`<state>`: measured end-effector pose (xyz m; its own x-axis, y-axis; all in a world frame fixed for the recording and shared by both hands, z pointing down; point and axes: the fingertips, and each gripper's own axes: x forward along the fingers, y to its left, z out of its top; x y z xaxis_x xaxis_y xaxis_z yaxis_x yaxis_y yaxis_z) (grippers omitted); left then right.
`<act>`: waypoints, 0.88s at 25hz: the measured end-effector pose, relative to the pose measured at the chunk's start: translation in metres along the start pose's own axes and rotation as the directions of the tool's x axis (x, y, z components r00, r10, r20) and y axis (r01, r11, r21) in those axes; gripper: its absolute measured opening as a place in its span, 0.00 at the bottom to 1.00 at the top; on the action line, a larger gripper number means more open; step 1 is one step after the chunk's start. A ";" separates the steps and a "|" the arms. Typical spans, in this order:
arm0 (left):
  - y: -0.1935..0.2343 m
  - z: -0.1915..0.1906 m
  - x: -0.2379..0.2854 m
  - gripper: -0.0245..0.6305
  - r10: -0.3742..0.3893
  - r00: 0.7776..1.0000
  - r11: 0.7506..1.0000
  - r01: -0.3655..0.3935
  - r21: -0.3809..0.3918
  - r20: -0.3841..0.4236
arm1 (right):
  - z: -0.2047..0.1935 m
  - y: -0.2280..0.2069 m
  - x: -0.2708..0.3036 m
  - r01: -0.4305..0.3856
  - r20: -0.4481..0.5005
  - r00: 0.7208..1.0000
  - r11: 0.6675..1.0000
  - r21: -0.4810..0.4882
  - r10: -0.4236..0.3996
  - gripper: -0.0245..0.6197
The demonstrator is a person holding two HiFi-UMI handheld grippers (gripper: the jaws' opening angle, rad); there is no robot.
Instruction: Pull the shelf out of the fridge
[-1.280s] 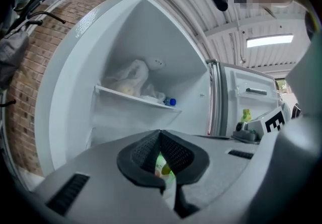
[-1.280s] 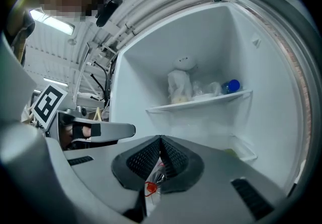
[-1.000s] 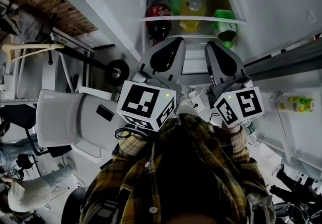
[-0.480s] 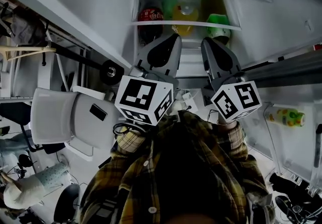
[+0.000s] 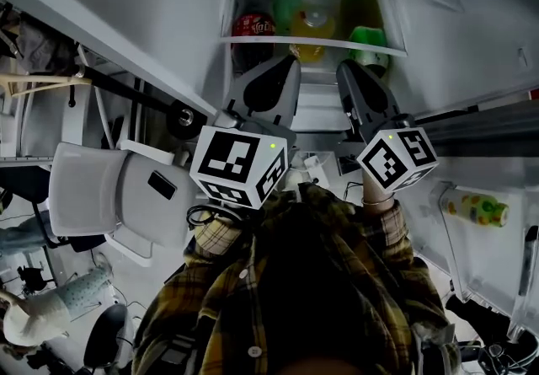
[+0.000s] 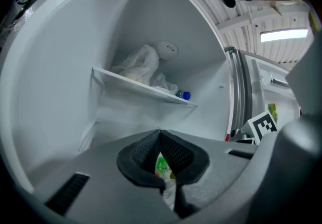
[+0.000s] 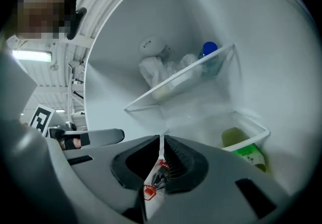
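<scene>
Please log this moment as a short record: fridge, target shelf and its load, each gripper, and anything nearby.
fridge: open
shelf: inside the fridge, carrying a red-labelled bottle, yellow bottle and green-labelled bottle
upper shelf: plastic bag, blue-capped bottle
left gripper: jaws together, tip by the shelf's front edge
right gripper: jaws together, tip by the same edge
grip on shelf: cannot tell
nearby: white chair to the left
</scene>
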<state>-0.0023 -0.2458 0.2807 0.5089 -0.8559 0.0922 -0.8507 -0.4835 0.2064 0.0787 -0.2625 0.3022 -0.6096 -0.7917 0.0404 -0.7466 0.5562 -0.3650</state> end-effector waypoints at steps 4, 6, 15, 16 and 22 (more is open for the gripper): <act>0.002 -0.003 0.002 0.04 0.007 1.000 1.000 -0.007 -0.003 -0.008 | -0.005 -0.007 0.005 -0.014 0.001 1.000 0.998 0.054 0.014 0.09; 0.003 -0.005 0.002 0.04 0.012 1.000 1.000 -0.012 -0.003 -0.011 | -0.009 -0.008 0.008 -0.022 -0.014 1.000 0.997 0.075 0.023 0.17; 0.008 -0.007 0.003 0.04 0.020 1.000 1.000 -0.020 -0.002 -0.021 | -0.027 -0.018 0.021 -0.041 -0.048 0.997 0.972 0.232 0.054 0.36; 0.008 -0.007 0.004 0.04 0.019 1.000 1.000 -0.019 -0.003 -0.021 | -0.029 -0.019 0.023 -0.046 -0.049 0.997 0.966 0.253 0.060 0.36; 0.008 -0.009 0.005 0.04 0.011 1.000 1.000 -0.011 -0.010 -0.028 | -0.044 -0.026 0.033 -0.046 -0.060 0.996 0.939 0.341 0.070 0.36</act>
<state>-0.0053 -0.2518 0.2915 0.5030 -0.8557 0.1214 -0.8549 -0.4719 0.2154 0.0660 -0.2918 0.3538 -0.6755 -0.7340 0.0705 -0.5821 0.4722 -0.6619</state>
